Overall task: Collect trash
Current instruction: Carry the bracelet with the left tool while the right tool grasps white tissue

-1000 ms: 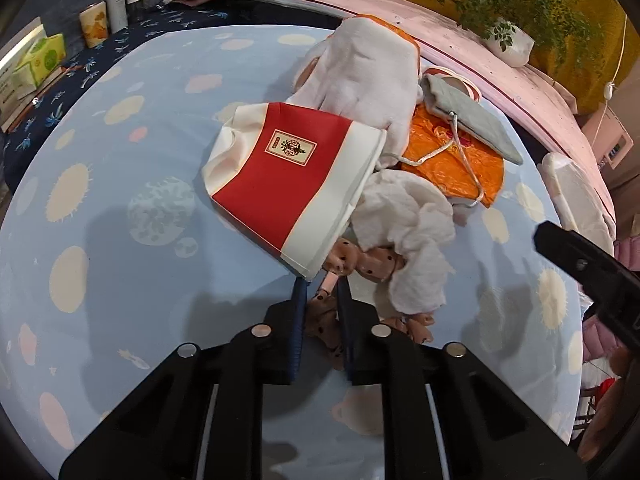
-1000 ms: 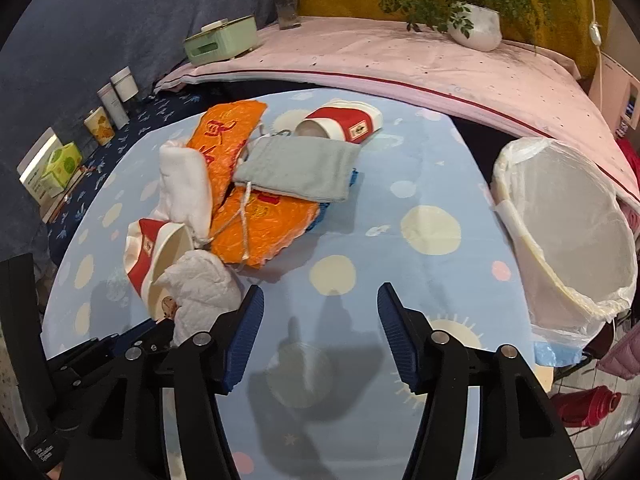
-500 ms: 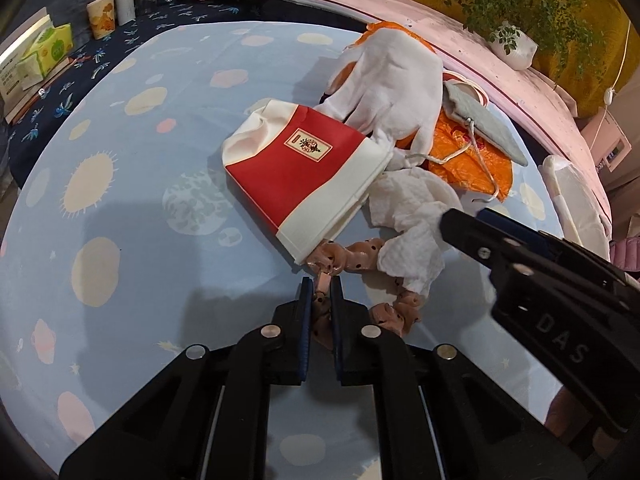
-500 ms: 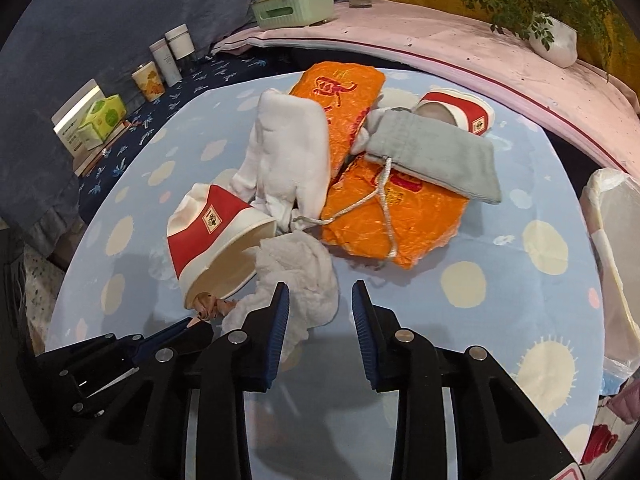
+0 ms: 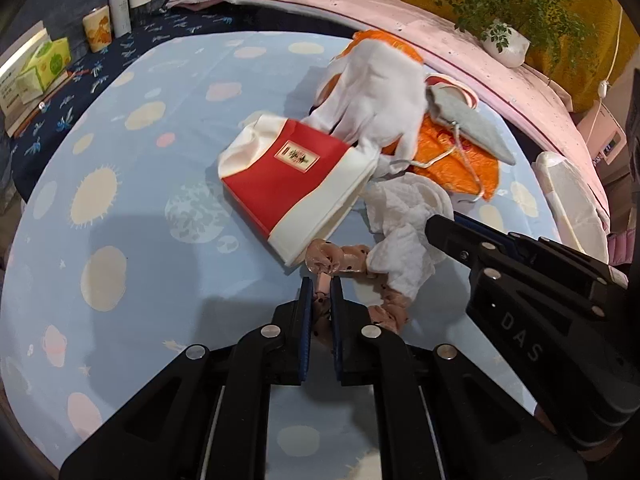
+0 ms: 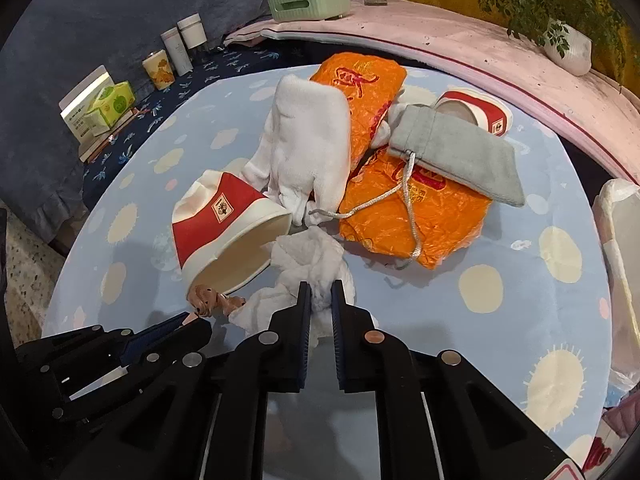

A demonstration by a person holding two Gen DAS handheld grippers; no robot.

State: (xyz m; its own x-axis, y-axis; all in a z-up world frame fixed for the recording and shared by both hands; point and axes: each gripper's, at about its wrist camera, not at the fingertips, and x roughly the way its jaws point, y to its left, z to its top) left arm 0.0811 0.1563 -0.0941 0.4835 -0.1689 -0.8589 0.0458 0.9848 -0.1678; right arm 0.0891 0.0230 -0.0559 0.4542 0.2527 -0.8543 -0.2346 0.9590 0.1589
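Bench (image 6: 460, 312): carries the whole pile; nothing looks collected yet.
Bin bag (image 6: 618, 216): far right edge, looks empty.
Orange wrappers (image 6: 412, 212): mid-bench, untouched.
Red-and-white cup (image 6: 224, 232): lying tipped, left.
Crumpled tissue (image 6: 312, 260): near centre; right hand-held gripper (image 6: 320, 292) closing on it.
Spotted scrunchie (image 5: 340, 260): near the cup; left hand-held gripper (image 5: 321, 292) clamped on it.

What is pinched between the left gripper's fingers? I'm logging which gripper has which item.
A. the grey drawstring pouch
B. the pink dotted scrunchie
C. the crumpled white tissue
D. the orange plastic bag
B: in the left wrist view the left gripper pinches the pink dotted scrunchie; the right gripper's jaws are closing on the crumpled white tissue.
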